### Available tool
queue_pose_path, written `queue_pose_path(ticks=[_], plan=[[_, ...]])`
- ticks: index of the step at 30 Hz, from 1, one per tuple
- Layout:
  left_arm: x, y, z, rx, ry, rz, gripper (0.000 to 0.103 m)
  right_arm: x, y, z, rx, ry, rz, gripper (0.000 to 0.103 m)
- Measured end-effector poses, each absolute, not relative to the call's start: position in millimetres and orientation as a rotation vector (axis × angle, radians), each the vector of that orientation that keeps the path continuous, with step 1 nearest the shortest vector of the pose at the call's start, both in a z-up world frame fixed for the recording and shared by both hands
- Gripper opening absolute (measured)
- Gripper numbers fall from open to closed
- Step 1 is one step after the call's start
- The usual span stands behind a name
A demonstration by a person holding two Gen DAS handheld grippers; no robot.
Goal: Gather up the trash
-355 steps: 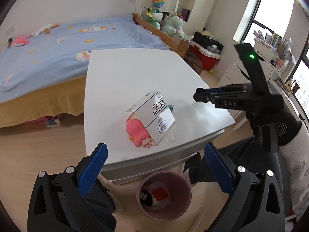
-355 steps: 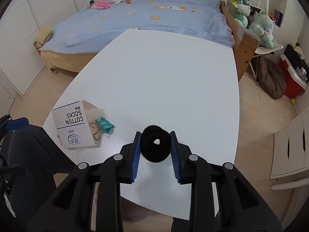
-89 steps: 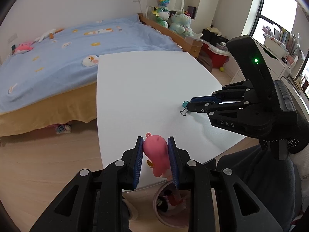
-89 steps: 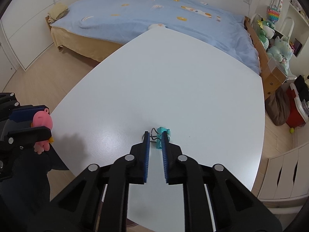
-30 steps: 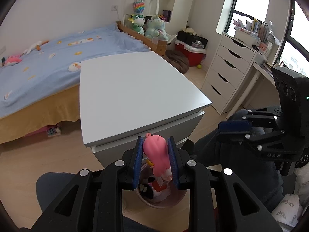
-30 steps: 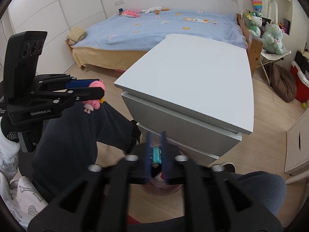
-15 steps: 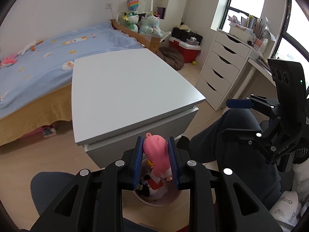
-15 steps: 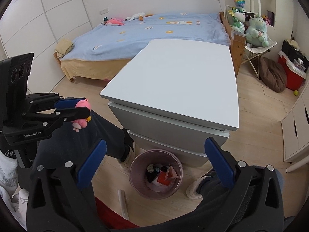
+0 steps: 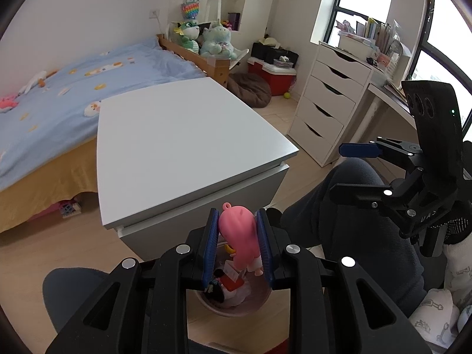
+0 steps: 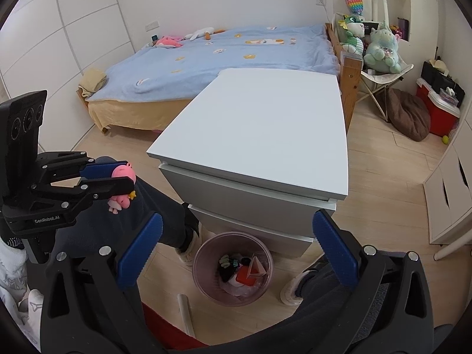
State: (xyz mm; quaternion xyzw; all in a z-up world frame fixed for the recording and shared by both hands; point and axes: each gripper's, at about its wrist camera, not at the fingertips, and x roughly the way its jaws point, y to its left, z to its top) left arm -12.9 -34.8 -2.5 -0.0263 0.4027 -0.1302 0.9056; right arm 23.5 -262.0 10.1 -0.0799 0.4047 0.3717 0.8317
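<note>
Left claw (image 9: 237,243): blue pads pressed on both flanks of a small pink plastic pig figurine (image 9: 239,237), held upright above a round translucent pink plastic wastebasket (image 9: 259,302) on the floor.

Right claw (image 10: 237,250): jaws spread as wide as they go, nothing between the blue pads; it hangs over the same wastebasket (image 10: 203,253).

Left wrist view only: the basket mostly hidden behind the claw; the right claw (image 9: 351,171) seen side-on at 3 o'clock; a white chest of drawers (image 9: 327,106) and windows at 1 to 2 o'clock.

Right wrist view only: the basket's contents in full, a red piece, a black item, a small teal bit and a clear pinkish cone; the left claw (image 10: 118,178) at 9 o'clock with the figurine (image 10: 122,187) in its pads; white wall panels at 10 o'clock.

Surface and room: a white rectangular bench (image 10: 265,124) with a bare top, the basket just below its near edge; pale wood floor; a bed with a light blue blanket (image 10: 224,56) at 12 o'clock; green plush toys (image 10: 368,41) and a red storage box (image 10: 439,115) at 2 o'clock. A person's dark-trousered legs flank the basket.
</note>
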Motion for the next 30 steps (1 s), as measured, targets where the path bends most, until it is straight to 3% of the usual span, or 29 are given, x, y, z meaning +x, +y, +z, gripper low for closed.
queue_pose_path(ticks=[7, 8, 10, 11, 12, 15, 30], plan=[[-13, -38, 1, -0.054, 0.828, -0.287, 0.026, 25, -267, 14, -0.153, 0.846, 0.777, 0.100], [-12, -38, 1, -0.059, 0.826, -0.289, 0.030, 25, -268, 15, -0.151, 0.844, 0.776, 0.100], [-11, -35, 0, -0.071, 0.826, -0.284, 0.056, 27, -269, 16, -0.147, 0.842, 0.774, 0.100], [-11, -34, 0, -0.081, 0.820, -0.279, 0.079, 27, -269, 16, -0.146, 0.842, 0.774, 0.100], [-11, -32, 0, -0.096, 0.814, -0.282, 0.090, 27, -270, 16, -0.145, 0.843, 0.772, 0.100], [-8, -29, -2, -0.105, 0.822, -0.260, 0.096, 27, -269, 16, -0.142, 0.847, 0.772, 0.100], [-3, -14, -3, -0.126, 0.838, -0.200, 0.096, 33, -262, 17, -0.126, 0.840, 0.782, 0.100]])
